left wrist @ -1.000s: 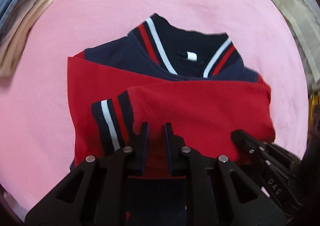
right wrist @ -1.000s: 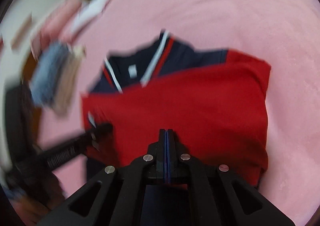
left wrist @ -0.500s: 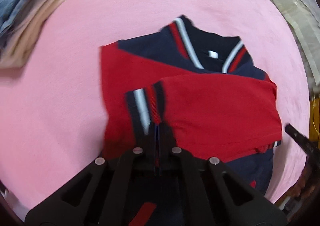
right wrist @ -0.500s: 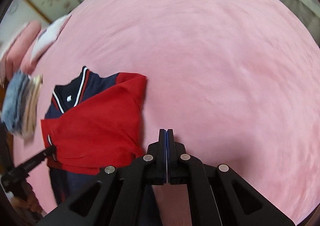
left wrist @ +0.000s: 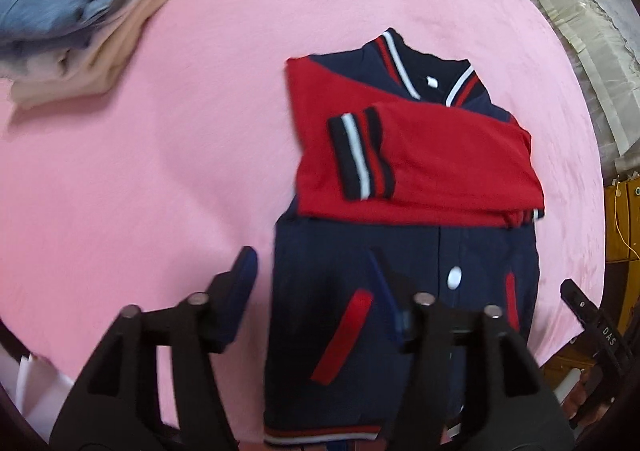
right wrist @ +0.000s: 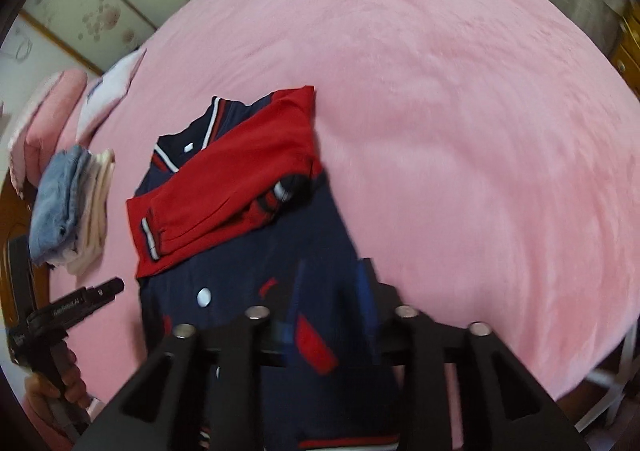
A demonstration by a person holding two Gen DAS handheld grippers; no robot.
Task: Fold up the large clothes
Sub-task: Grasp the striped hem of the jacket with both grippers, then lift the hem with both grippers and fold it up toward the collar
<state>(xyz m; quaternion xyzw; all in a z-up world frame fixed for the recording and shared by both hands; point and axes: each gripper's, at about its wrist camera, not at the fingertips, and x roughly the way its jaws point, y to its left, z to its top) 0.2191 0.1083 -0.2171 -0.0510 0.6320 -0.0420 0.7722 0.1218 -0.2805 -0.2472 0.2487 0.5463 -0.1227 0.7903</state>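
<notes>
A navy-and-red varsity jacket (left wrist: 404, 235) lies front-up on a pink bed (left wrist: 180, 155), collar at the far end and hem nearest the cameras, both red sleeves (left wrist: 452, 167) crossed flat over the chest so the garment forms a tidy rectangle. The left claw (left wrist: 310, 279) hangs over the jacket's near left edge, jaws spread wide and holding nothing, one finger over the pink cover and the other over the navy body beside a red pocket welt (left wrist: 342, 335). The right claw (right wrist: 332, 279), likewise wide apart and empty, is poised over the near right side of the body, close to the jacket's right edge. The two appear placed at matching spots on either side of the lower half, probably so the hem can be taken at both corners and carried up toward the collar in one even fold. A stack of folded clothes (left wrist: 76, 19), blue denim on top of cream pieces, sits at the far left, well apart from the jacket, seemingly where finished items go.
</notes>
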